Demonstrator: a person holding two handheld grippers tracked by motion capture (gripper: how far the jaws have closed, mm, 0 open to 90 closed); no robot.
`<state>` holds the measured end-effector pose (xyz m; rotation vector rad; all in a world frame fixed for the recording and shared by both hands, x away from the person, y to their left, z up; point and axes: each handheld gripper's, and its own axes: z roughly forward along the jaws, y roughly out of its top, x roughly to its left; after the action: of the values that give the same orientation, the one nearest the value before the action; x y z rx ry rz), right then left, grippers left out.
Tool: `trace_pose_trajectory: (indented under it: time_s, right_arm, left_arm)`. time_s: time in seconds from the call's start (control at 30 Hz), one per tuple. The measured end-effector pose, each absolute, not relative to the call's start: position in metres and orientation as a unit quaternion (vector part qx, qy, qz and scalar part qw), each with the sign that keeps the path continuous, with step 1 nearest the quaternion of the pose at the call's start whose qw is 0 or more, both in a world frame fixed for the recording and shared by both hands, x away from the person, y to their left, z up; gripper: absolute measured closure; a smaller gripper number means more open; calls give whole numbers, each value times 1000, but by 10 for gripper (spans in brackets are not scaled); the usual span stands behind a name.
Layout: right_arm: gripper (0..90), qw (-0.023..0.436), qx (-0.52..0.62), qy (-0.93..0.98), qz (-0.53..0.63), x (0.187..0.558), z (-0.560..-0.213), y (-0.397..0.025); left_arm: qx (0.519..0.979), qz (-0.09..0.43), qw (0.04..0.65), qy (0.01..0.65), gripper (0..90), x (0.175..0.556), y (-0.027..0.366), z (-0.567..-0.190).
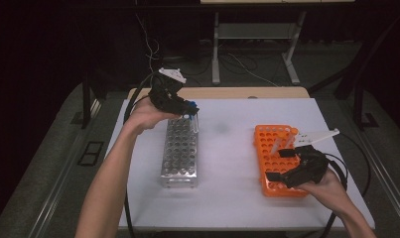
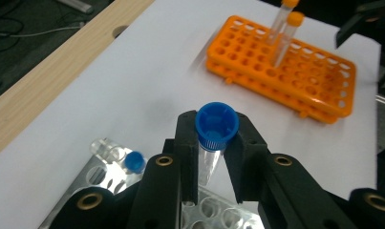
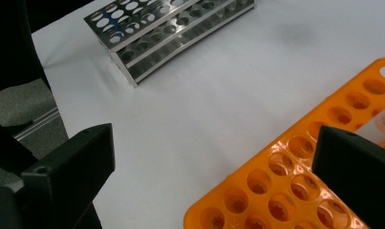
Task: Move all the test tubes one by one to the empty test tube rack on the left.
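Black hand-held gripper [image 2: 210, 157], brass screws, white plate, black cable

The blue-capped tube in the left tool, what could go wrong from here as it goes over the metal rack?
1. The left tool pinches the blue-capped tube just under its cap, so the tapered tip hangs free and might swing, missing a hole in the metal rack.
2. Another blue-capped tube already stands in the rack close by; the jaws could knock it.

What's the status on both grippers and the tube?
Left gripper shut on blue-capped tube, above steel rack. Right gripper open over orange rack. Nothing in the way.
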<state>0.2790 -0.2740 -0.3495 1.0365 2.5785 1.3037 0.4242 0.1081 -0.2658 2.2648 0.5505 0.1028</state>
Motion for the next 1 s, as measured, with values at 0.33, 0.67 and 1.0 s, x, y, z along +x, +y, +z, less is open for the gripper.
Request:
trace_pose_trajectory:
  time_s: [0.33,0.67,1.0]
  right_arm:
    - [4,30,346,837,423,277,-361,-281]
    - [4,25,350,834,426,275,-367,-286]
    - [4,24,352,831,430,275,-370,-289]
  left_arm:
    - [890,42,389,235,749,439,112,-289]
    - [889,48,384,244,749,447,114,-307]
    - [891,47,378,245,749,447,113,-321]
